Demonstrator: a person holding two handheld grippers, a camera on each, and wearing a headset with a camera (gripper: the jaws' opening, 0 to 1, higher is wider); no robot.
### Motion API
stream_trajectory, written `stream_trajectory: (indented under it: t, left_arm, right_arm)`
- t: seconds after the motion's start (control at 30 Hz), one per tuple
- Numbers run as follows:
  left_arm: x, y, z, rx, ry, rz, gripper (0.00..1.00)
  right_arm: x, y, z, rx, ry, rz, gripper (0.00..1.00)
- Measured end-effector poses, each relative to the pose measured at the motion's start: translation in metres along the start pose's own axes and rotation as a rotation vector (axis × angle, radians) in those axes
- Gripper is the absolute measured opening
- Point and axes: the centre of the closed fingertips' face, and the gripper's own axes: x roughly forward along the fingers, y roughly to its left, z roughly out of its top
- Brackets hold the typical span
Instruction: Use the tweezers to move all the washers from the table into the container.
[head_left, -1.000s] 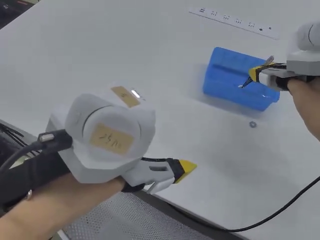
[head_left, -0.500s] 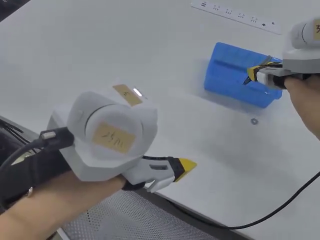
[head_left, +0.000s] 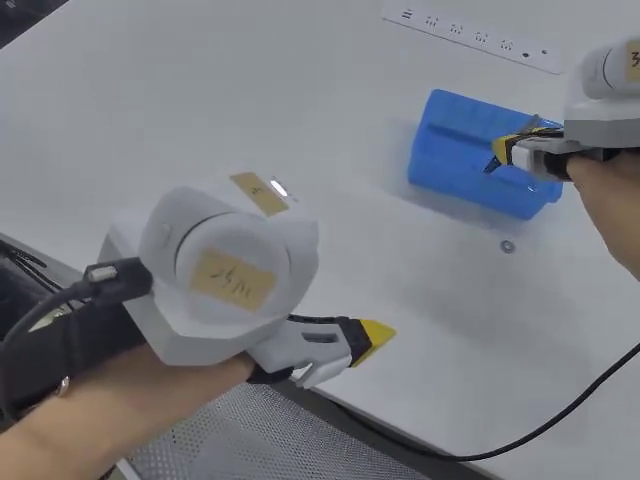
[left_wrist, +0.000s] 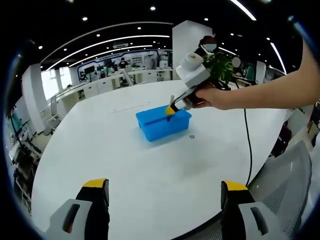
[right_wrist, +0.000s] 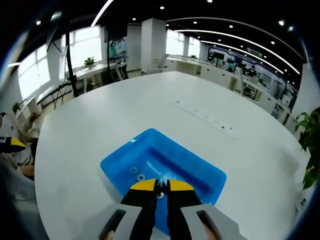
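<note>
The blue container (head_left: 455, 140) stands on the white table at the right, and a couple of washers (right_wrist: 137, 173) lie inside it. My right gripper (head_left: 503, 150) hovers over its right part, shut on the tweezers (head_left: 538, 124), whose tips point down into the container (right_wrist: 150, 160). One small washer (head_left: 507, 246) lies on the table just in front of the container, which also shows in the left gripper view (left_wrist: 192, 135). My left gripper (head_left: 370, 338) is held near the table's front edge, open and holding nothing (left_wrist: 164, 187).
A white power strip (head_left: 470, 40) lies at the far side of the table. A black cable (head_left: 560, 420) trails from the right gripper over the front right of the table. The table edge (head_left: 330, 405) runs just below the left gripper.
The right gripper has lifted the tweezers' tips slightly inside the container. The left gripper has stayed where it was.
</note>
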Motion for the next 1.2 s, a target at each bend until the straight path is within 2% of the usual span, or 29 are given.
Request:
stream_trajectory:
  t: [0.2,0.4,0.73,0.93,1.2]
  left_arm:
    - [-0.003,0.002,0.002,0.002,-0.006,0.007,0.95]
    - [-0.003,-0.003,0.004,0.012,-0.011,0.000,0.95]
    - [-0.003,-0.008,0.006,0.017,-0.019,-0.008,0.95]
    - [-0.003,-0.008,0.005,0.014,-0.019,-0.007,0.95]
    - [-0.003,-0.008,0.004,0.015,-0.014,-0.008,0.95]
  right_arm:
    - [-0.016,0.000,0.008,0.025,-0.037,0.002,0.03]
    - [-0.046,0.007,0.013,0.047,-0.083,0.012,0.03]
    - [-0.079,0.019,0.006,0.045,-0.101,0.020,0.03]
    - [-0.081,0.019,-0.011,0.047,-0.074,0.021,0.03]
    - [-0.074,0.021,-0.036,0.064,-0.017,0.029,0.03]
